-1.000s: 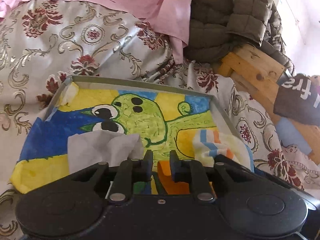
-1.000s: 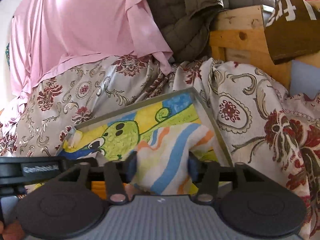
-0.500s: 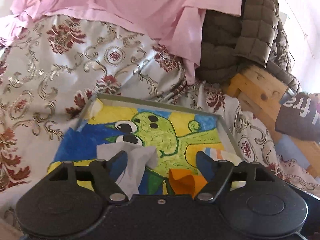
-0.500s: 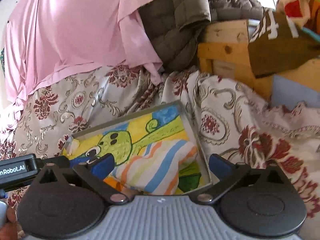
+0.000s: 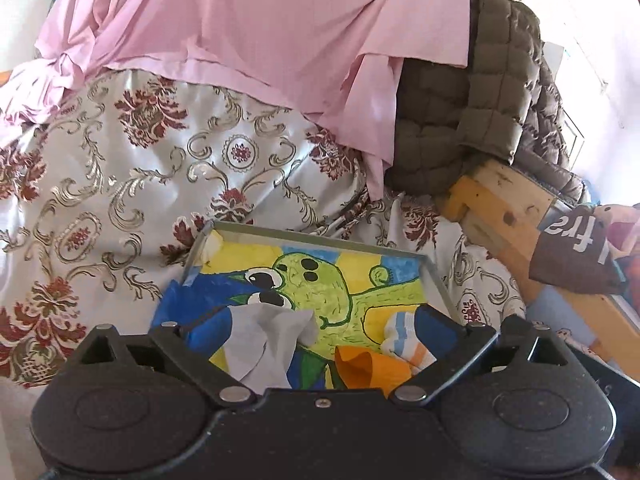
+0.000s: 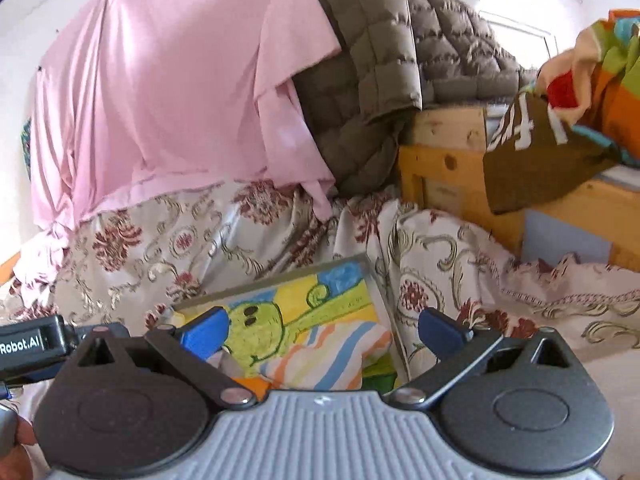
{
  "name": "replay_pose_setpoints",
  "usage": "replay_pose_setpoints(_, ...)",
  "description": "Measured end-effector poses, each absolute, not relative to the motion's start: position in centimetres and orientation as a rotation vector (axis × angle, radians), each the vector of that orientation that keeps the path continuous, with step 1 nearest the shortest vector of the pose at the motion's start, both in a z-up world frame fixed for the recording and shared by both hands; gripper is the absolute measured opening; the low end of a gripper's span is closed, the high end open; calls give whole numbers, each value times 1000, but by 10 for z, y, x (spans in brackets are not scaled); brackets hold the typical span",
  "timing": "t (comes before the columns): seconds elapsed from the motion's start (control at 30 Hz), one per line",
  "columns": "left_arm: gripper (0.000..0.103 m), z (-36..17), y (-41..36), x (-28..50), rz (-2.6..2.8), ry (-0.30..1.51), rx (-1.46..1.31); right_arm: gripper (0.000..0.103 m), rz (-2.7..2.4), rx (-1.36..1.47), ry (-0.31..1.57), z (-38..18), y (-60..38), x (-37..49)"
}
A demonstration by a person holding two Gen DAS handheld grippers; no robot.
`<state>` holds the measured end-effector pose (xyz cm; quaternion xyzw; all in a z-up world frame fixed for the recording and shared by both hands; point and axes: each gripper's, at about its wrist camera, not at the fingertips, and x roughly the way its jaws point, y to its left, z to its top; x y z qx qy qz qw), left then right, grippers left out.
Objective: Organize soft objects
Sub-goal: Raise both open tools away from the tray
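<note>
Bedspread (image 5: pixel 120 184): glossy satin-like cloth, floral brocade. Pink sheet (image 5: pixel 248 28): smooth matt fabric. Olive quilted blanket (image 5: pixel 460 92): puffy, stitched squares. Bed frame (image 6: pixel 444 160): bare knotty wood. Tray (image 5: pixel 320 236): thin grey rim, matt painted floor. Striped cloth (image 6: pixel 320 360): soft knit.

**Hand-held gripper hardware, wrist views**

Left gripper (image 5: pixel 322 330): matte black housing with two round domed covers, black linkage arms pinned by silver rivets, one small centre screw, and blue fingertips (image 5: pixel 434 328). Right gripper (image 6: pixel 324 326): ribbed grey centre plate between two black discs, identical black links with silver rivets, blue finger pads (image 6: pixel 206 328). At far left, a black bar bears white lettering ("Robot.AI", partly cut off); skin shows beneath it.
</note>
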<state>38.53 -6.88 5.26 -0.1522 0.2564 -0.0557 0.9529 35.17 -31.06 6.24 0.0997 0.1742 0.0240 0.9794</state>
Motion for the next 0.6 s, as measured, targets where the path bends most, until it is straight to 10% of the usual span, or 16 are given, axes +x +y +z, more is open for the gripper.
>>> replay_pose_setpoints(0.6, 102, 52, -44, 264, -106, 458, -282, 103, 83, 200, 224, 45, -302, 238)
